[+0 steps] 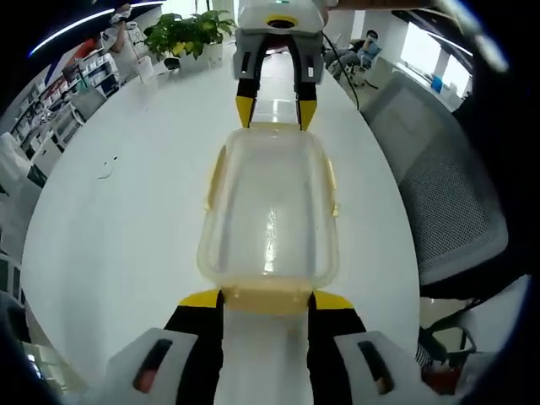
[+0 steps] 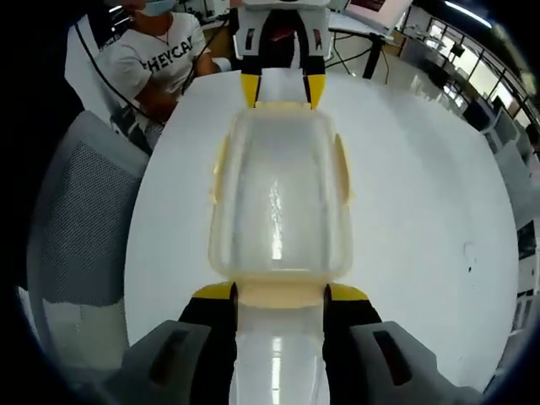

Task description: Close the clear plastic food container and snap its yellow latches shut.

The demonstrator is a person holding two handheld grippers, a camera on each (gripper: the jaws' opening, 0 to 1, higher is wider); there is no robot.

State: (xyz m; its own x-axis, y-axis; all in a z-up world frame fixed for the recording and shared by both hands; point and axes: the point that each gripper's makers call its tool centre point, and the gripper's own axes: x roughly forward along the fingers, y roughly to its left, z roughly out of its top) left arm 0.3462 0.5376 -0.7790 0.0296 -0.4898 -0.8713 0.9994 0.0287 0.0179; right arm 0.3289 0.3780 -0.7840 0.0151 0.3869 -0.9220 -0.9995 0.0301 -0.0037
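1. The clear plastic food container [image 1: 270, 211] lies in the middle of the round white worktop [image 1: 118, 219], its lid on top and pale yellow latches along its rims.
2. In the left gripper view a yellow latch [image 1: 268, 299] runs along the container's near short end, and slimmer yellow latches sit on the long sides [image 1: 216, 177].
3. The left tongs [image 1: 268, 300] rise from the bottom of that view with their yellow tips set either side of the near end latch; the jaws stand apart, just at the container's corners, and whether they touch it I cannot tell.
4. At the container's far end in the same view the right tongs [image 1: 275, 114] come down from the top, their yellow tips apart and just at the far rim.
5. In the right gripper view the same layout is mirrored: the right tongs [image 2: 278, 295] stand apart at the near end latch [image 2: 278, 291] of the container [image 2: 278, 202], and the left tongs [image 2: 283, 91] stand apart at the far end.
6. A grey mesh office chair [image 1: 447, 194] stands beside the worktop.
7. A potted green plant [image 1: 190, 34] stands at the worktop's far edge in the left gripper view.
8. A person in a white printed T-shirt [image 2: 164, 59] sits at the worktop's far side in the right gripper view.
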